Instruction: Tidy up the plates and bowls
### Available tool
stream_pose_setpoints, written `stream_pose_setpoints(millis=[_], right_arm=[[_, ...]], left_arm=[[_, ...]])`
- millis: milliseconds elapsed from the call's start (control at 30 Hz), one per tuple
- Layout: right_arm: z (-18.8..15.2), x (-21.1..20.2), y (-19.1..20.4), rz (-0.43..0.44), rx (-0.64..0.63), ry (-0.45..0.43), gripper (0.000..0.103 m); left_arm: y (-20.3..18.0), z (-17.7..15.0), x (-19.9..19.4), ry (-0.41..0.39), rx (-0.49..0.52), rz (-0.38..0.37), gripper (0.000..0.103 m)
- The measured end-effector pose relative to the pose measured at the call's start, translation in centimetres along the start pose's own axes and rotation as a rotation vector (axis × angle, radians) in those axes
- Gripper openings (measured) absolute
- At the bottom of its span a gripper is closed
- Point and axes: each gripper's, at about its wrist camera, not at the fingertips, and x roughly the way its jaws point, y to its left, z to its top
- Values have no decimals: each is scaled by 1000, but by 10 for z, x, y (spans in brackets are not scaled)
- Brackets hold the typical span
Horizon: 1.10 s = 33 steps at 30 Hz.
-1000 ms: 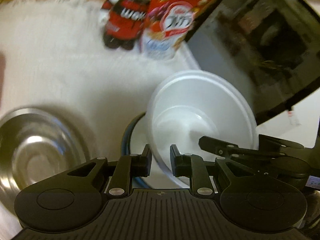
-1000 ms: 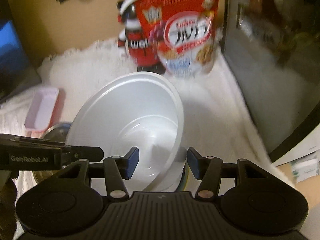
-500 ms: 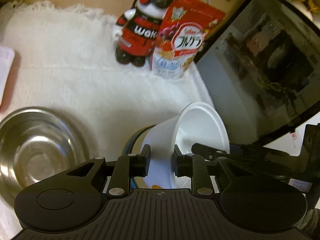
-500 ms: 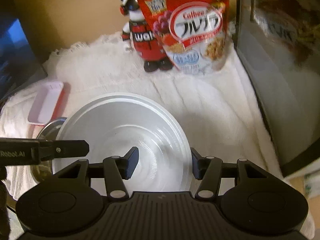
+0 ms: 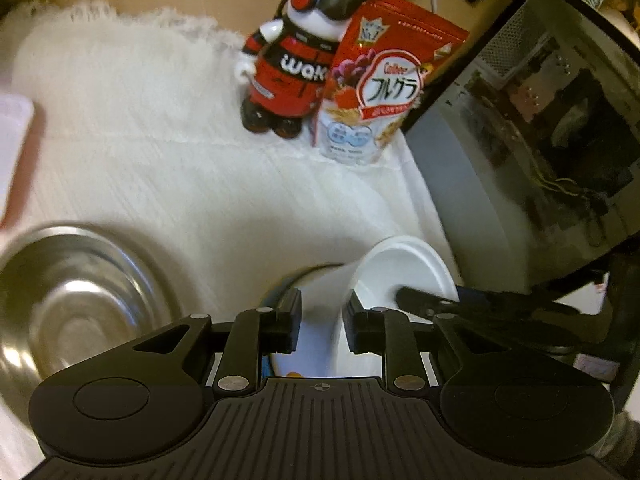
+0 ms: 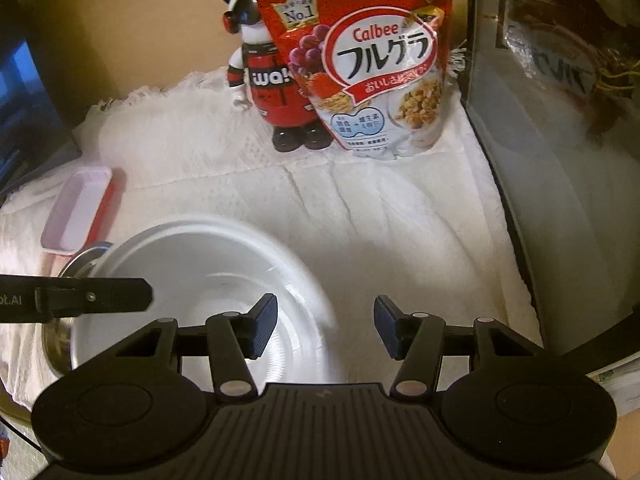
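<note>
My left gripper (image 5: 322, 322) has the wall of a white bowl (image 5: 400, 268) between its pads, and its jaws are closing on it. The bowl hangs tilted, its mouth turned to the right. Under it shows part of a blue-rimmed dish (image 5: 276, 296). A steel bowl (image 5: 68, 308) sits at the lower left. In the right wrist view the white bowl (image 6: 200, 264) partly covers the steel bowl (image 6: 82, 258). My right gripper (image 6: 324, 330) stands open, the bowl's near rim between its fingers without touching the pads.
A panda figure (image 5: 296, 68) and a red cereal bag (image 5: 380, 88) stand at the back of the white cloth (image 5: 160, 180). A dark glass-fronted case (image 5: 540, 140) walls off the right side. A pink tray (image 6: 76, 208) lies at the left.
The white bowl has swung from steeply upright to flatter and shifted left, toward the steel bowl. The right gripper has edged forward and its jaws kept their width.
</note>
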Motion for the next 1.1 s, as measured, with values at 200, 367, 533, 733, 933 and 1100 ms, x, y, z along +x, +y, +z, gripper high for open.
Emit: stream_pose_setpoints(millis=[200, 367, 533, 733, 933, 1100], right_arm=[[-2, -3, 2, 17, 8, -10, 62], [-5, -3, -1, -1, 17, -7, 68], [-12, -3, -7, -38, 28, 1, 71], [-20, -19, -10, -96, -20, -61, 74], [-23, -29, -12, -103, -14, -161, 77], [-23, -12, -14, 21, 24, -69, 80]], left_arm=[[-3, -1, -1, -24, 60, 39, 23], [4, -10, 14, 41, 63, 56, 23], [14, -13, 20, 70, 14, 47, 26], [30, -10, 10, 58, -74, -40, 26], [25, -15, 16, 84, -46, 4, 27], [18, -21, 24, 105, 7, 115, 27]])
